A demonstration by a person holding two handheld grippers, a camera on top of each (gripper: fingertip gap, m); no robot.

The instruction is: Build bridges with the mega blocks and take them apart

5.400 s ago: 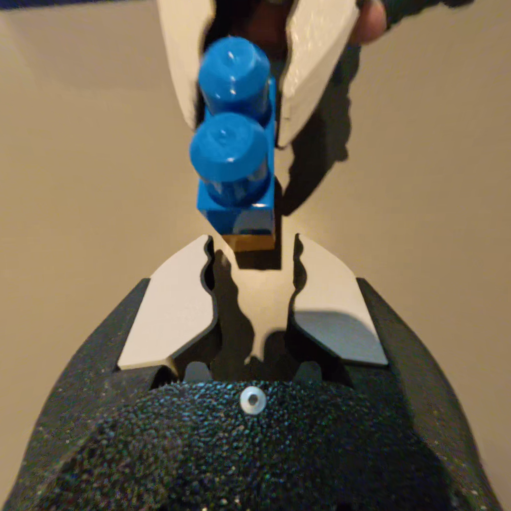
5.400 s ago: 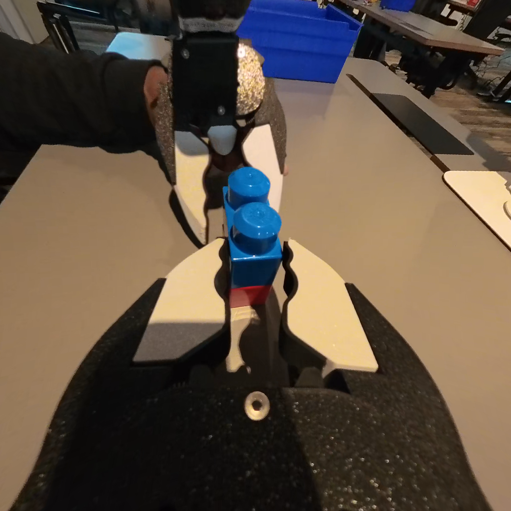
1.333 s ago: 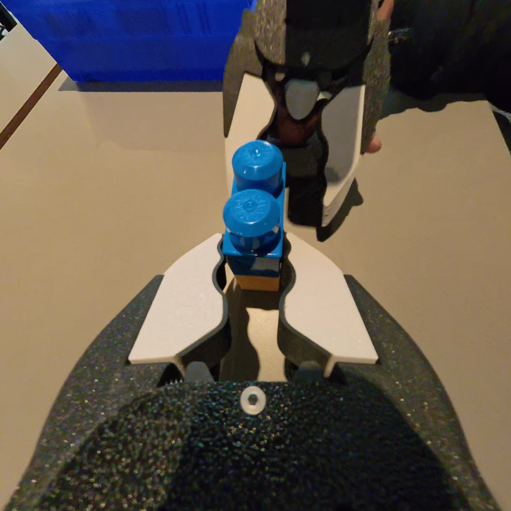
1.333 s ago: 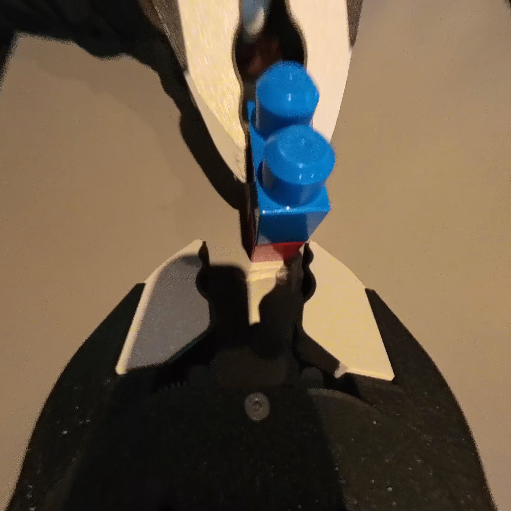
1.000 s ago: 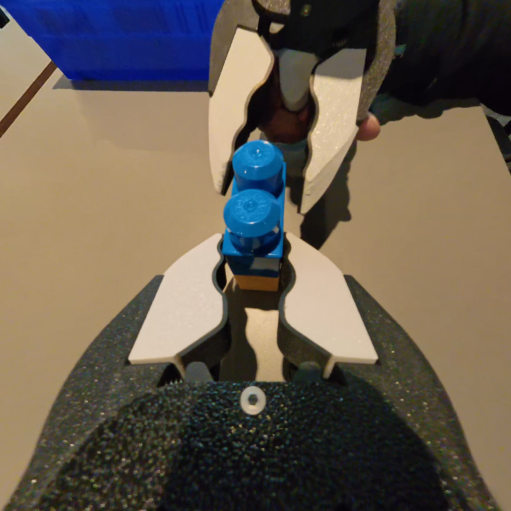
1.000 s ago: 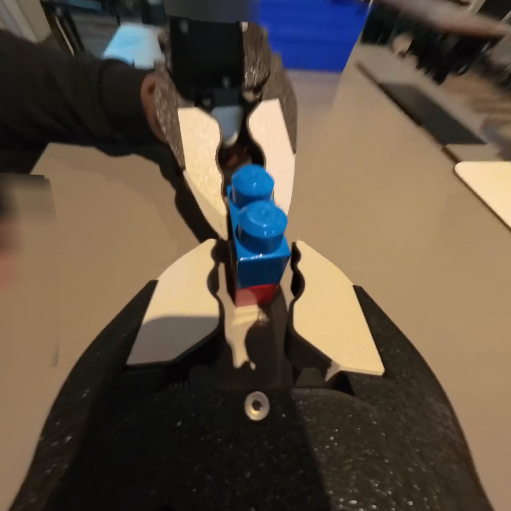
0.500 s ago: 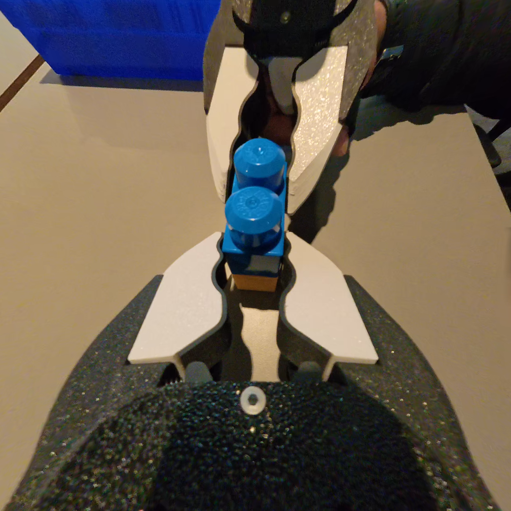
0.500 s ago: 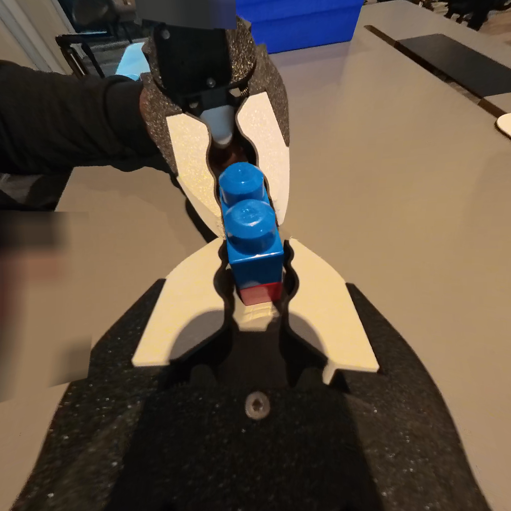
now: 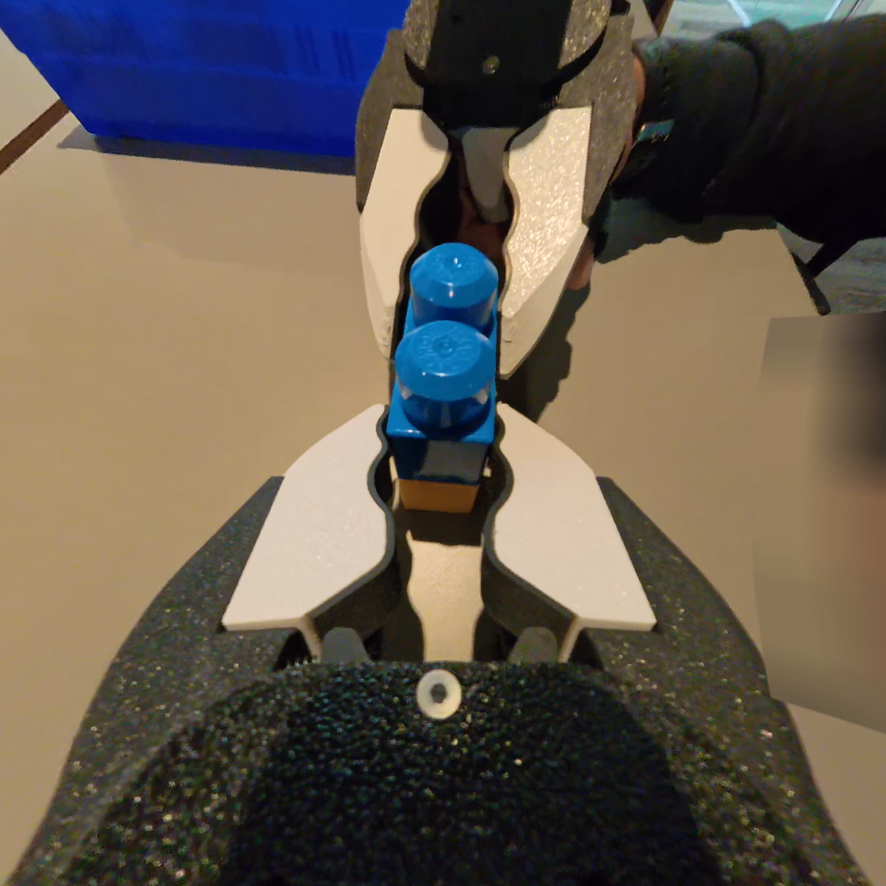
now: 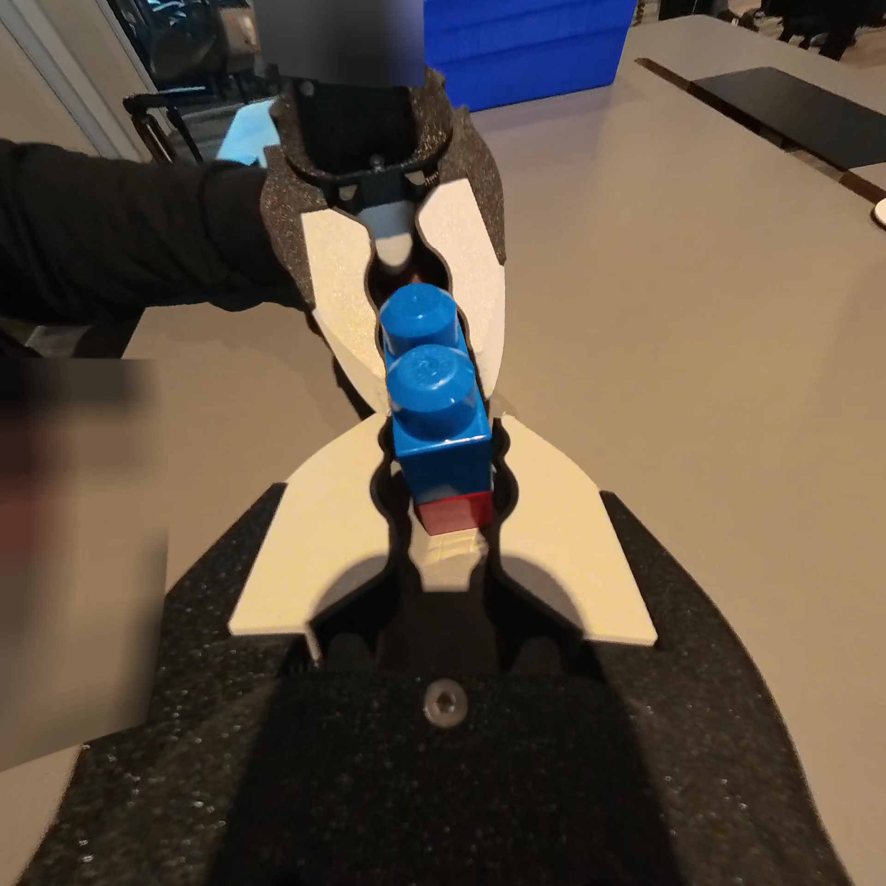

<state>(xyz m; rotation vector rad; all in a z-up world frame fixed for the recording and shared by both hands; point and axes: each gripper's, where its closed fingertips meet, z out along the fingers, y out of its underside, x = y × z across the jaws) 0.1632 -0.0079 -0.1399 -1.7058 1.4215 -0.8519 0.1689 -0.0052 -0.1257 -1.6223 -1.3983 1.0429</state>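
A blue two-stud mega block lies as a span over an orange block at one end and a red block at the other. My left gripper is shut on the blue block's end above the orange block. My right gripper is shut on the blue block's other end, above the red block. The two grippers face each other, tips almost touching; the right gripper also shows in the left wrist view. The undersides of the blocks are hidden, so I cannot tell whether they rest on the table.
The beige table spreads around the blocks. A blue bin stands at its far edge. A dark mat lies on the neighbouring table in the right wrist view. A person's black sleeves hold both grippers. My left and right fingertips are right by each other.
The right gripper, open around the far stud one second ago, has closed on the blue block. The left gripper has kept its grip and place.
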